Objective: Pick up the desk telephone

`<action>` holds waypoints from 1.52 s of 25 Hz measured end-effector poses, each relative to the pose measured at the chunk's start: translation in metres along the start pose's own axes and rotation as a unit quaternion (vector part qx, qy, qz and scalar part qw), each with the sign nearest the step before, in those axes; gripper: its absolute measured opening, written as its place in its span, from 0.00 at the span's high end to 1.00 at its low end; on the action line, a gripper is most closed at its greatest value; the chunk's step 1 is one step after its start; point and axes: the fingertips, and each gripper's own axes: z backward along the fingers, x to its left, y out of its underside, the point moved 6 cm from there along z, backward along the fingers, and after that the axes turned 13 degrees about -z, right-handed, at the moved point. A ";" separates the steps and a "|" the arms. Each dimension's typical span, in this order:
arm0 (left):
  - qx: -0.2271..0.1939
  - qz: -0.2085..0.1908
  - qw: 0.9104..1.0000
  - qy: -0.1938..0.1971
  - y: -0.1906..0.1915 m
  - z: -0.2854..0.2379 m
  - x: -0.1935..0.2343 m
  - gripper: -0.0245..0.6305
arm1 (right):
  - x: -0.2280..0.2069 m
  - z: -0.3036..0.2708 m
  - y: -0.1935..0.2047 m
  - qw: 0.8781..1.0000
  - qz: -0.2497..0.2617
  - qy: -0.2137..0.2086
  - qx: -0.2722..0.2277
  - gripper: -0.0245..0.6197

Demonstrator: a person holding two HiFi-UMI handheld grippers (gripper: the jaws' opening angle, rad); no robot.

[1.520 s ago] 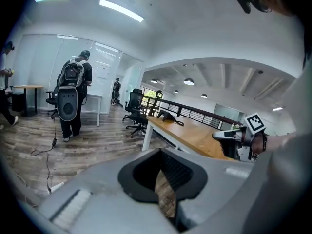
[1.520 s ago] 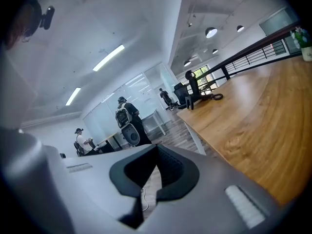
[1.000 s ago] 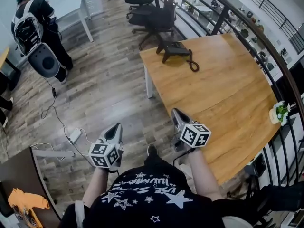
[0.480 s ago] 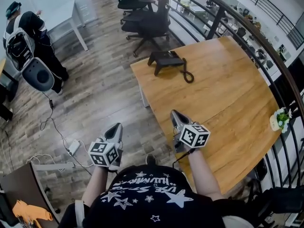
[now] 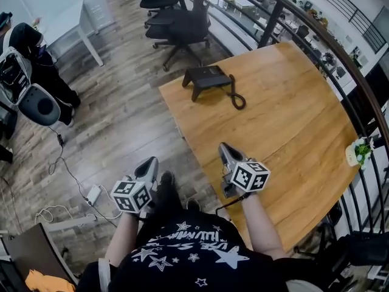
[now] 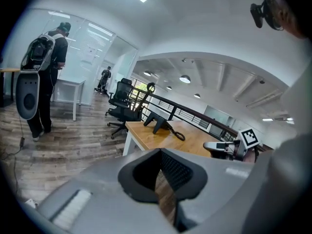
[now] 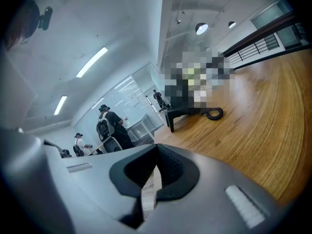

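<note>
Head view: vs a sec ago the desk telephone point(image 5: 208, 78) sits lower in frame and the corner of the surface point(image 5: 292, 126) has swung toward the wearer, so the person has walked in and both grippers came along. The left gripper point(image 5: 150, 165) hangs over the floor point(image 5: 121, 120) off the surface's near-left edge. The right gripper point(image 5: 226, 148) is over the near part of the wood. Fingers point(image 6: 176, 171) on both are pressed together w/ nothing between them, no change there. The desk telephone is at the far-left corner of the surface, tilted up on its stand. Its coiled cord point(image 5: 236, 100) lies on the wood just beside it, and it's well apart from both grippers. Meaning: approach only, pick not started. I'd expect more closing-in, then fingers spread before any grab. Count: 1 desk telephone, 1 coiled cord, 1 wooden surface, 2 grippers. Also 1 small potted plant point(image 5: 358, 146) at the surface's right edge and 2 black office chairs point(image 5: 182, 26) behind the far corner (maybe a 3rd further back, too cluttered to tell). 1 white table point(image 5: 79, 14) upper left, 1 person w/ a backpack rig point(image 5: 27, 47) on the left. The gripper views show 1-2 more ppl far off, too small to be sure.
</note>
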 end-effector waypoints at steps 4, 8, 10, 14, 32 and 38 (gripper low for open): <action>0.017 -0.008 0.999 0.030 -0.012 -0.042 0.025 0.96 | -0.009 -0.019 -0.010 0.999 -0.008 0.028 -0.013 0.96; 0.015 -0.017 0.997 0.080 -0.034 -0.082 0.040 0.96 | -0.016 -0.031 -0.025 0.998 -0.016 0.058 -0.037 0.96; 0.015 -0.015 0.994 0.107 -0.049 -0.101 0.049 0.96 | -0.014 -0.040 -0.036 0.996 -0.020 0.073 -0.049 0.96; 0.037 -0.019 0.987 0.154 -0.066 -0.140 0.064 0.96 | -0.013 -0.064 -0.053 0.993 -0.028 0.093 -0.072 0.96; 0.119 0.144 0.926 0.328 -0.110 -0.263 0.070 0.55 | -0.026 -0.072 -0.080 0.966 -0.066 0.195 -0.158 0.96; 0.126 0.219 0.908 0.335 -0.121 -0.295 0.070 0.44 | -0.031 -0.070 -0.083 0.956 -0.074 0.216 -0.181 0.96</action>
